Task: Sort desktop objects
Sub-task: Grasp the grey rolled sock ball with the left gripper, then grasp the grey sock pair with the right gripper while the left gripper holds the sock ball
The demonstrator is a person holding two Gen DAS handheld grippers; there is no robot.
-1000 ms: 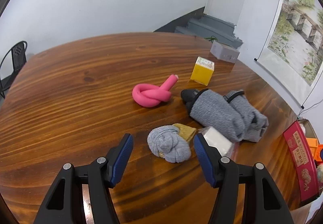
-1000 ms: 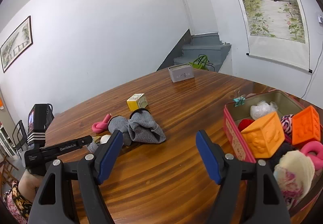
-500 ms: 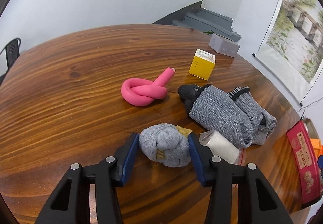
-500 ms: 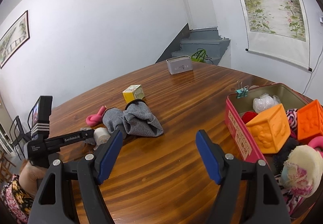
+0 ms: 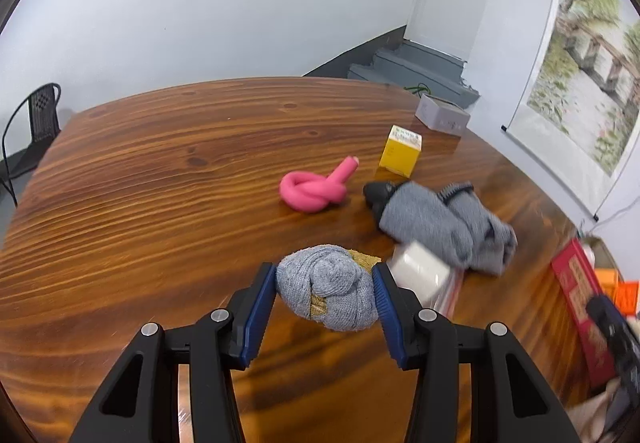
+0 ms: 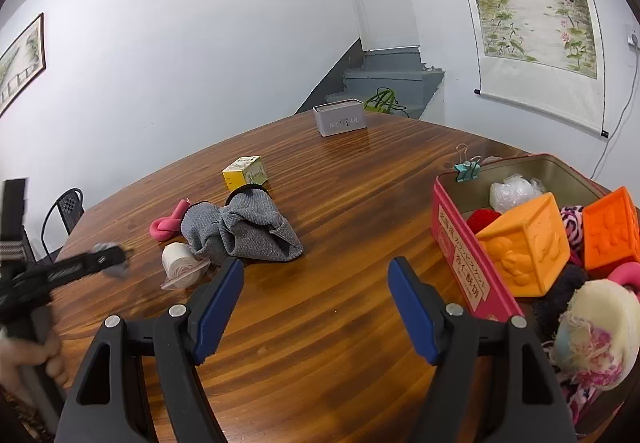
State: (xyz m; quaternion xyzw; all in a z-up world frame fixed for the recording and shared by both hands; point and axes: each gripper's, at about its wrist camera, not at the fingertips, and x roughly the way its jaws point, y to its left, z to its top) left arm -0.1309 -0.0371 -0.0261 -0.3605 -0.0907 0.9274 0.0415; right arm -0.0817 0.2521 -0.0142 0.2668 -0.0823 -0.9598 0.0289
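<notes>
Since half a second ago the left tool (image 5: 325,283) has closed its blue pads onto the balled grey sock (image 5: 329,286), which now looks lifted clear of the table (image 5: 140,203), and the far side of the scene has blurred with motion.

From the left wrist, the sock is pinched on both flanks, a mustard-coloured patch showing at its front and behind it. Just right of it lies a white roll in clear wrap (image 5: 420,271), touching the heap of larger grey socks (image 5: 436,223). Beyond sit a knotted pink foam tube (image 5: 314,193), a yellow carton (image 5: 400,156) and, further back, a grey box (image 5: 442,115). A red tin (image 5: 580,307) shows at the right edge, blurred.

From the right wrist, the right tool (image 6: 316,299) hangs wide open over bare table (image 6: 340,343), holding nothing. At its right the red tin (image 6: 460,247) holds two orange embossed cubes (image 6: 524,243), a crumpled plastic wad (image 6: 514,191), a red item, patterned fabric and a cream yarn ball (image 6: 596,331); a teal binder clip (image 6: 467,170) is on its rim. The left tool (image 6: 116,257) appears at far left, blurred, with the grey sock in it, near the white roll (image 6: 178,259) and grey socks (image 6: 240,235).
</notes>
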